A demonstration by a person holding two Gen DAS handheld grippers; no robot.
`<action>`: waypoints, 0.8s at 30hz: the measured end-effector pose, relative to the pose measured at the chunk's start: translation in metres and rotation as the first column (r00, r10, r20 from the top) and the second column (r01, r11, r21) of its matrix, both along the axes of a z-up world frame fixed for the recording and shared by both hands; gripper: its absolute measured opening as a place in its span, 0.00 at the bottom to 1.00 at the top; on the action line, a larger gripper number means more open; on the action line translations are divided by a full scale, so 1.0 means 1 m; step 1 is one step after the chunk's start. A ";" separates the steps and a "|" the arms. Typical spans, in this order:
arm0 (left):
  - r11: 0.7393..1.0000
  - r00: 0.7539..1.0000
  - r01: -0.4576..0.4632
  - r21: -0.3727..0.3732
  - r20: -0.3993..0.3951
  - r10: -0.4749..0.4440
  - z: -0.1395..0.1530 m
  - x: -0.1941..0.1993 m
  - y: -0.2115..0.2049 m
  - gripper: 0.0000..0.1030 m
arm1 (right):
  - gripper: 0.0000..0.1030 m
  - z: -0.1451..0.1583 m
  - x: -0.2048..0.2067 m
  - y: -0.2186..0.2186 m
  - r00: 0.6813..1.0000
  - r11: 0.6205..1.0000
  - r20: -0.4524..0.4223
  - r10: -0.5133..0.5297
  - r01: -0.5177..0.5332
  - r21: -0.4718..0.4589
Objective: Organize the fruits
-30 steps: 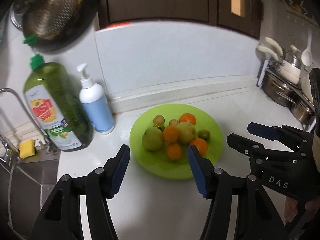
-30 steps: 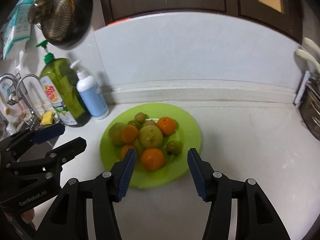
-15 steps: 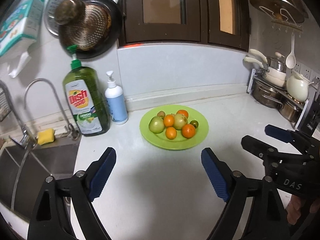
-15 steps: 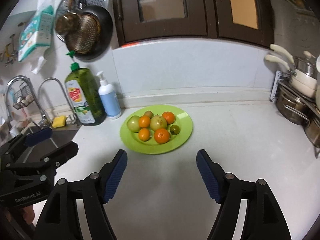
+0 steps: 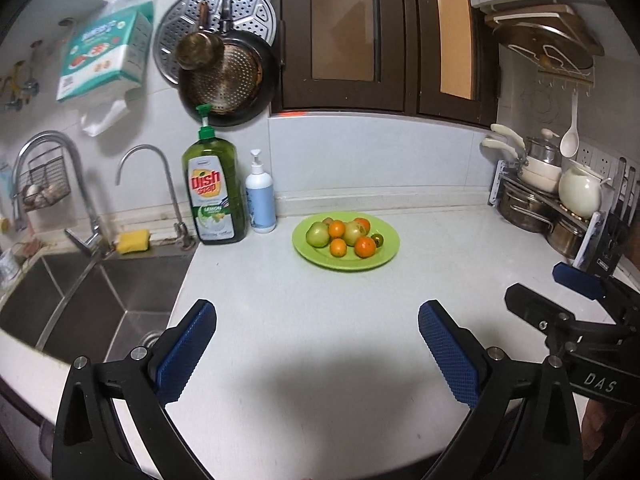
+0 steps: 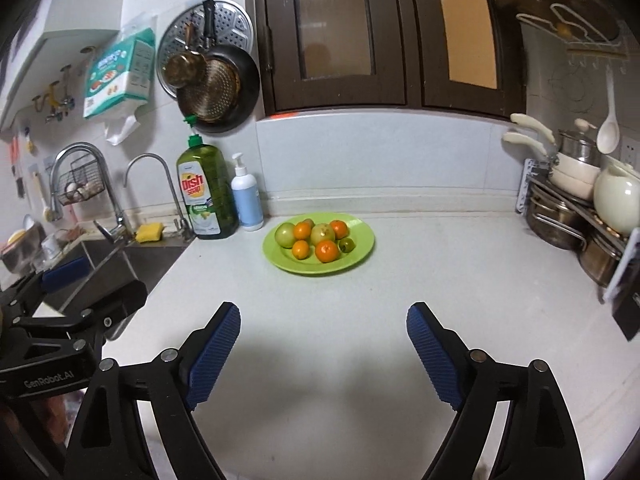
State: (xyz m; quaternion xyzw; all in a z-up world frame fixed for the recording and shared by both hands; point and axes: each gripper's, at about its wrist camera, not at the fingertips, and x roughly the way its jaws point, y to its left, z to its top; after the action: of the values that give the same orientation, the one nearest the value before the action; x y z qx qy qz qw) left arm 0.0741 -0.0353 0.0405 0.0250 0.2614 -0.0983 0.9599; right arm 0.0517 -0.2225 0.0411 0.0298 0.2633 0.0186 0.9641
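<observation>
While both claws spread, empty, still opening, fruit plate point(image 5: 382, 258) sits well ahead.

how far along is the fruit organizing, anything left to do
Done, by the look of it: the fruits, orange and green, all sit together on the green plate, none loose on the counter. In hand: nothing. The left gripper and right gripper are both back from the plate, jaws opening with only bare counter between them. Left: nothing obvious, unless the colours should be separated.
</observation>
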 end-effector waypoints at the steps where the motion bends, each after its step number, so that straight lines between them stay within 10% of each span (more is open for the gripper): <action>1: 1.000 1.000 -0.004 0.000 0.001 0.004 0.000 -0.007 0.000 1.00 | 0.86 0.002 -0.011 -0.001 1.000 1.000 0.007 -0.001 0.001 -0.007; 24: 1.000 0.998 -0.025 0.017 0.054 0.024 0.010 -0.110 -0.006 1.00 | 0.90 0.008 -0.108 -0.011 0.999 1.000 0.047 -0.013 0.014 -0.012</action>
State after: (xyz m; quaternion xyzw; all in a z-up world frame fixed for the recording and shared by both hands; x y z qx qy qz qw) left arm -0.0360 -0.0409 0.0506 0.0329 0.2367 -0.0834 0.9674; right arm -0.0567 -0.2340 0.0491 0.0251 0.2403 0.0110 0.9703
